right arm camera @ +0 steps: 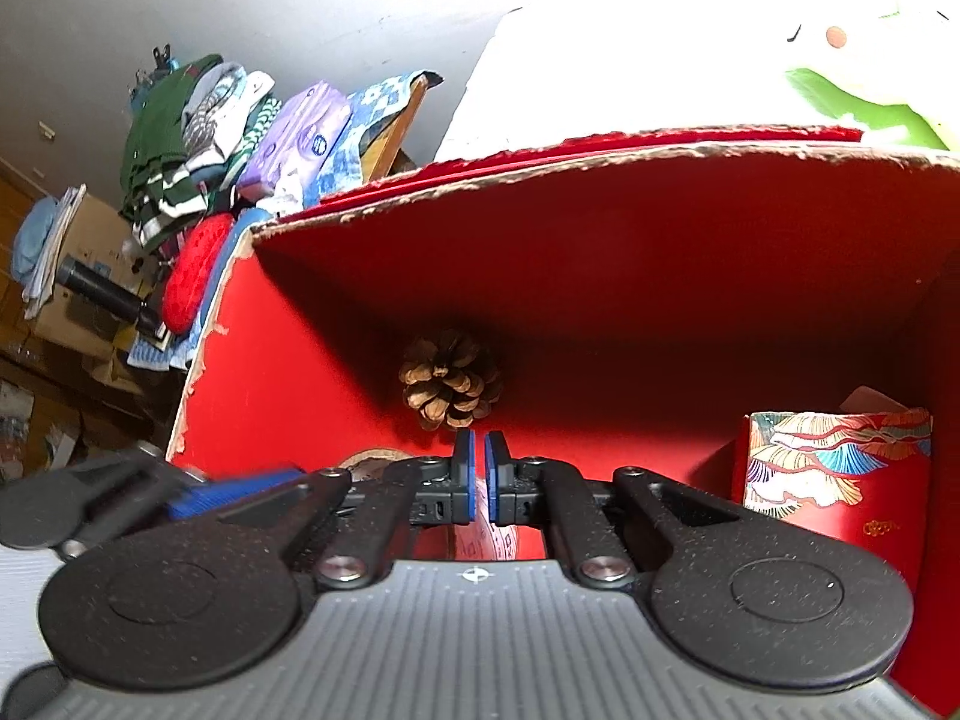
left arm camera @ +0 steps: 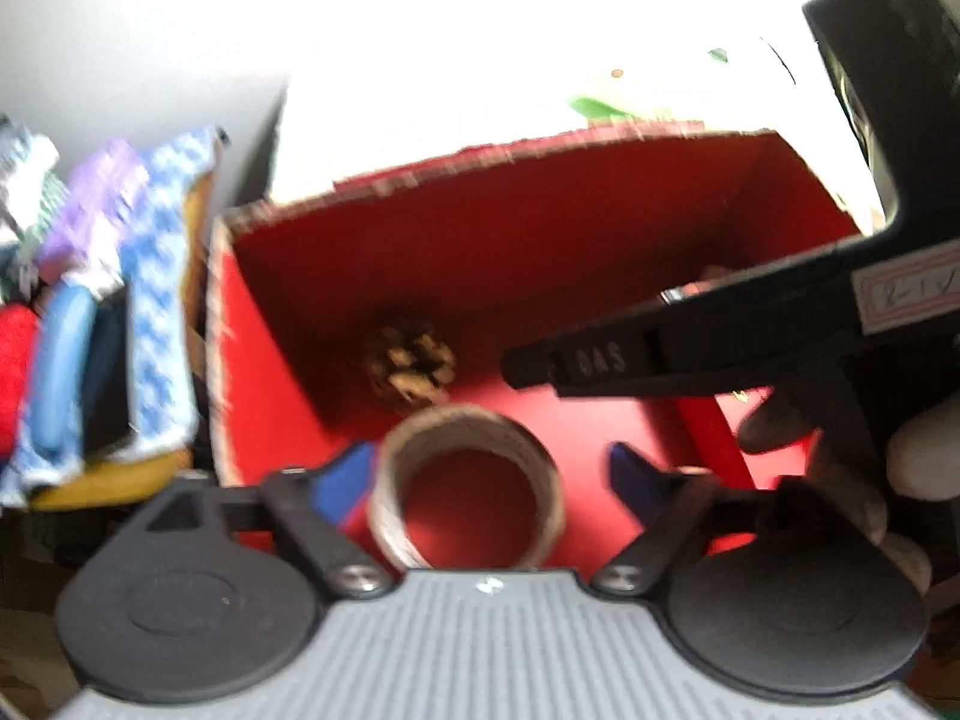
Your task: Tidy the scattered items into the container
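A cluttered pile (right arm camera: 198, 138) of folded knit clothes and patterned packets sits far left below a pale grey wall. Beside it stands the red cardboard box (right arm camera: 600, 252), its torn rim fuzzy. Over the box, the left gripper (left arm camera: 492, 474) spreads wide around a cardboard tube ring (left arm camera: 468, 480); contact is unclear. A scaly pinecone (right arm camera: 451, 381) lies inside by the back wall. The right gripper (right arm camera: 479, 468) is pinched closed, empty. A glossy printed carton (right arm camera: 840, 462) stands at the right.
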